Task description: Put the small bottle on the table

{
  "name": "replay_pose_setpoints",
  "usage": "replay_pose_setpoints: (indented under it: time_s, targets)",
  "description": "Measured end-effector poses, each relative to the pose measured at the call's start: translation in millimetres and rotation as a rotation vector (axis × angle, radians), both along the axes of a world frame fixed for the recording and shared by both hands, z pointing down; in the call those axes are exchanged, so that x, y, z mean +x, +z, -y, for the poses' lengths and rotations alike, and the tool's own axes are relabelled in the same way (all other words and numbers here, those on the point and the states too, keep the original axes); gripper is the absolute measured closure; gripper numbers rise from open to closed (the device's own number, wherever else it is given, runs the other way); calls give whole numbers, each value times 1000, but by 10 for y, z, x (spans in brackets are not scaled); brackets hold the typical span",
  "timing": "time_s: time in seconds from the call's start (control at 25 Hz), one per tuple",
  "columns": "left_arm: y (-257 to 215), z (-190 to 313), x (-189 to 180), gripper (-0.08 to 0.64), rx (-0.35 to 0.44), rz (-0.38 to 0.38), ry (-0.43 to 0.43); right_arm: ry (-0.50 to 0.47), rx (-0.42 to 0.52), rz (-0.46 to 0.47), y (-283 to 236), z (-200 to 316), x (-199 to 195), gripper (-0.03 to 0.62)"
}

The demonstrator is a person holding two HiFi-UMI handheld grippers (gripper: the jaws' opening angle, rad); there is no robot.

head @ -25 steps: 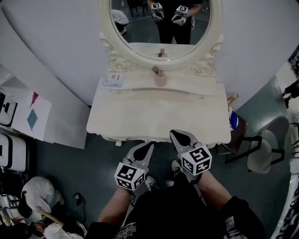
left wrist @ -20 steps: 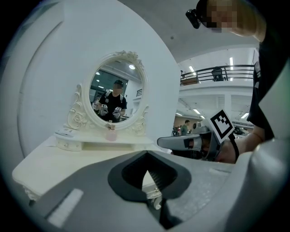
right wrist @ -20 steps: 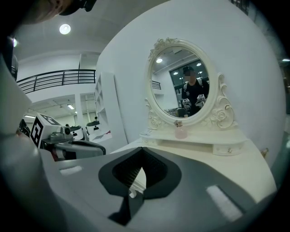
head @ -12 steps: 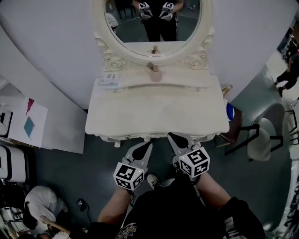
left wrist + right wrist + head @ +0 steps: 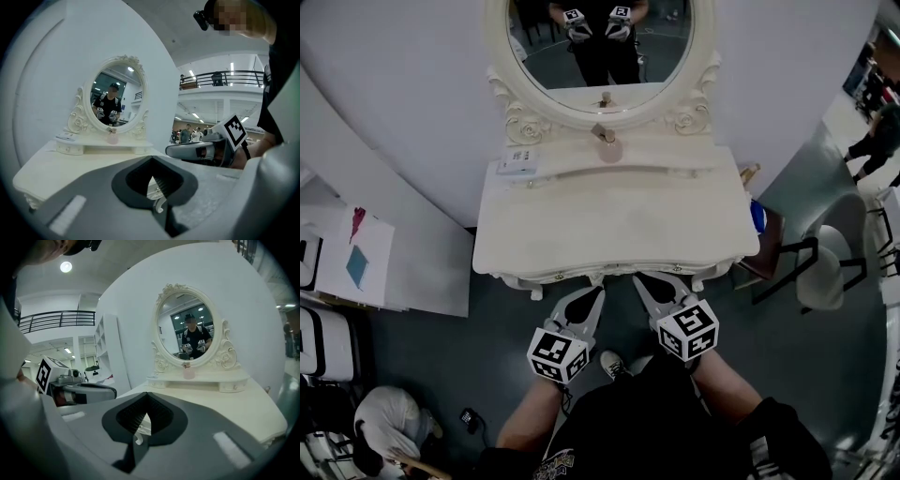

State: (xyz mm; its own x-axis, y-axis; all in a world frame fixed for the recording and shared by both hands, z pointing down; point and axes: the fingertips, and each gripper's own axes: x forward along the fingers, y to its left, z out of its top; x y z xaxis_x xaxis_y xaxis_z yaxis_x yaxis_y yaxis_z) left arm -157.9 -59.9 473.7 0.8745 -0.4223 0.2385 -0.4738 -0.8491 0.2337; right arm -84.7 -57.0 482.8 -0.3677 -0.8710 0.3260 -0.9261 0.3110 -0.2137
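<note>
Head view reference: locate small bottle (image 5: 607,147) upright on raised shelf (image 5: 670,155) directly below mirror (image 5: 600,47), at the far side of the tabletop (image 5: 609,225); treat as not yet brought down. Note left gripper (image 5: 593,294) and right gripper (image 5: 643,280) side by side at the near edge, well apart from the bottle; confirm in both gripper views: fingers of each clenched together, grasping nothing.

Step in hand, as judged: the reach. Select one gripper only, probably the right, nearly in line with the bottle; release its fingers before arrival, not at contact. Approach level across the tabletop; straddle the bottle body below its darker top; close gently; expect a light item, easily tipped. Lift clear of the shelf lip before drawing back; set down upright on bare tabletop.

Clearances: keep fingertips off the mirror frame just behind the bottle; avoid the small box (image 5: 517,165) at the shelf's left end. Use the wide bare centre of the tabletop for travel and placement; stay back from the curved near edge and from the right edge, near a chair (image 5: 820,281).
</note>
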Motion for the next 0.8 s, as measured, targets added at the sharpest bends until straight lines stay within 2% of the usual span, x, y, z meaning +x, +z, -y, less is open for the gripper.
replay_pose_setpoints:
  time_s: [0.56, 0.8]
  targets:
    - [42, -88, -66, 558, -8, -17, 47, 30, -12, -15, 39, -135, -130, 565]
    - [53, -53, -129, 558, -6, -10, 40, 24, -13, -13, 56, -107, -183, 565]
